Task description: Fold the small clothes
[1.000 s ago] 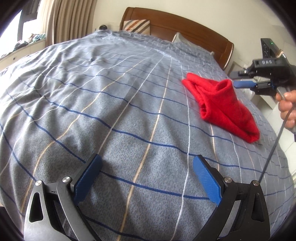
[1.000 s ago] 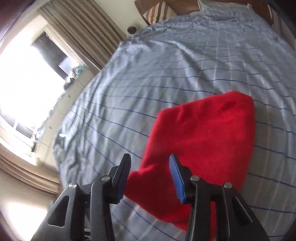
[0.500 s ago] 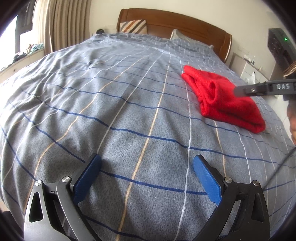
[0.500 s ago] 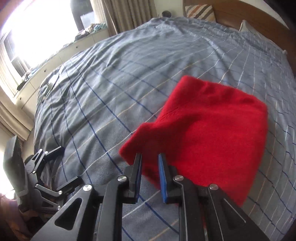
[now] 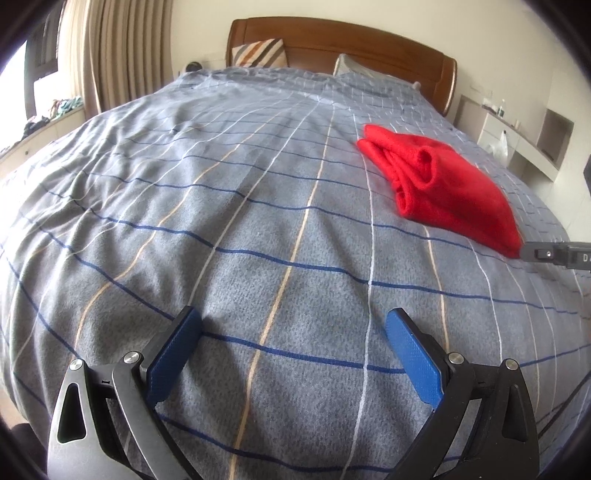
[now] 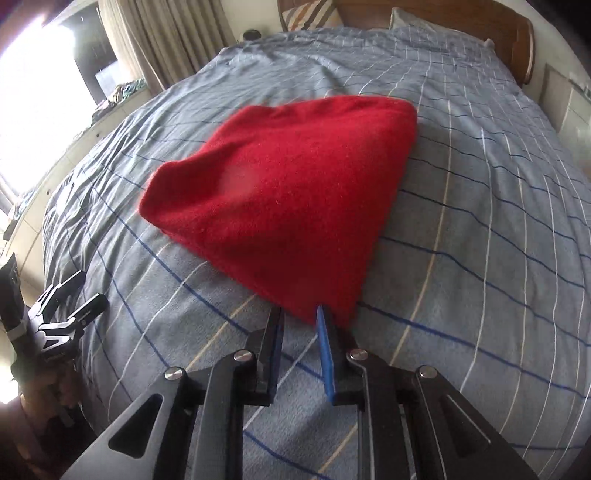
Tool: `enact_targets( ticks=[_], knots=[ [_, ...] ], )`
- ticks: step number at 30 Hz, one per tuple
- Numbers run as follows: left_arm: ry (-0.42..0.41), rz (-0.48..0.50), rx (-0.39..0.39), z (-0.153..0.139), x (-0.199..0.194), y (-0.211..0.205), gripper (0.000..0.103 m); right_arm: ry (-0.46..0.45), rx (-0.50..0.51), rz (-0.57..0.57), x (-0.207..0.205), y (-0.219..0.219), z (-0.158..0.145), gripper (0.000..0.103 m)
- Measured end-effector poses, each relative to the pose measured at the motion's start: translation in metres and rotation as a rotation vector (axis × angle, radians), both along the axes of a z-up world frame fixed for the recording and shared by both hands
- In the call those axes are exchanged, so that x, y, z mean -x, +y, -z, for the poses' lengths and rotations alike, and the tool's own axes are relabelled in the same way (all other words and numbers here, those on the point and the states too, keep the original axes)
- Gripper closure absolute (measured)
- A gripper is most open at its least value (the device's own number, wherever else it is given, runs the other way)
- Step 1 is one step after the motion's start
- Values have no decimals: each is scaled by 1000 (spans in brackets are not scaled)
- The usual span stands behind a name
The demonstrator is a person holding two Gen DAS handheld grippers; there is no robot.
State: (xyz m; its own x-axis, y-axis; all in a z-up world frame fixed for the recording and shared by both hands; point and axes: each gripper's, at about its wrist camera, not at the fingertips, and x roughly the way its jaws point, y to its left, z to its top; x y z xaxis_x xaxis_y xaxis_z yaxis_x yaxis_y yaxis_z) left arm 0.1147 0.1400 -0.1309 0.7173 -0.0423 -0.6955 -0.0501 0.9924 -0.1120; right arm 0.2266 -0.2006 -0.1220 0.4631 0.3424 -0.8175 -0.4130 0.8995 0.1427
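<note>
Red garment (image 6: 284, 195) folded on the bed (image 6: 480, 229); right claw (image 6: 299, 321) just reopened, narrow, nothing gripped, at near corner, probably to adjust; left claw (image 5: 293, 328) wide, empty, waiting.

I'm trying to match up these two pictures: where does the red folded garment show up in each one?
Left wrist view: the red garment lies upper right on the bedcover, far beyond the open left gripper.
Right wrist view: it fills the middle, its near corner at the right gripper.
Shared landmark: the wooden headboard.
</note>
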Motion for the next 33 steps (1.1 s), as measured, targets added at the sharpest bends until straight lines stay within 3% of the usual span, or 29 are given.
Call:
enact_targets(
  ticks=[2,3,7,10,13,15,18,21,23,24,25,26,28,30,33],
  knots=[
    [-1,35,27,-8,-1,-5,3,-38,-11,12,13,-11,-4,38],
    [-2,59,52,-16,-5,-7,3,-57,-20,16,17,-17,-6,35],
    [-8,164,170,-53,-48,-19,2,-46,-98,64,6,-38,-8,34],
    [89,253,277,-65,-109,-34,1,-32,-237,136,-25,-48,-19,32],
    [187,249,255,-55,-163,-47,2,-7,-392,184,-63,-51,-24,17],
    [242,219,223,-42,-190,-50,2,42,-449,212,-92,-48,-16,17],
    [329,204,243,-22,-216,-51,2,134,-496,251,-129,-40,7,17],
    [325,192,272,-17,-222,-53,2,195,-551,257,-155,-30,28,19],
    [307,215,306,-19,-226,-58,8,192,-516,237,-163,-17,32,41],
    [304,231,309,-18,-227,-62,42,166,-450,231,-164,-9,31,47],
    [317,259,320,-14,-228,-68,63,125,-364,227,-163,1,28,60],
    [327,265,334,-12,-229,-70,79,71,-278,212,-158,11,22,64],
    [281,243,293,-17,-224,-75,84,-63,-104,163,-145,35,10,69],
    [242,240,254,-26,-217,-78,86,-173,3,115,-133,51,-2,71],
    [165,254,240,-54,-205,-75,86,-281,18,84,-118,56,-29,72]
  ],
)
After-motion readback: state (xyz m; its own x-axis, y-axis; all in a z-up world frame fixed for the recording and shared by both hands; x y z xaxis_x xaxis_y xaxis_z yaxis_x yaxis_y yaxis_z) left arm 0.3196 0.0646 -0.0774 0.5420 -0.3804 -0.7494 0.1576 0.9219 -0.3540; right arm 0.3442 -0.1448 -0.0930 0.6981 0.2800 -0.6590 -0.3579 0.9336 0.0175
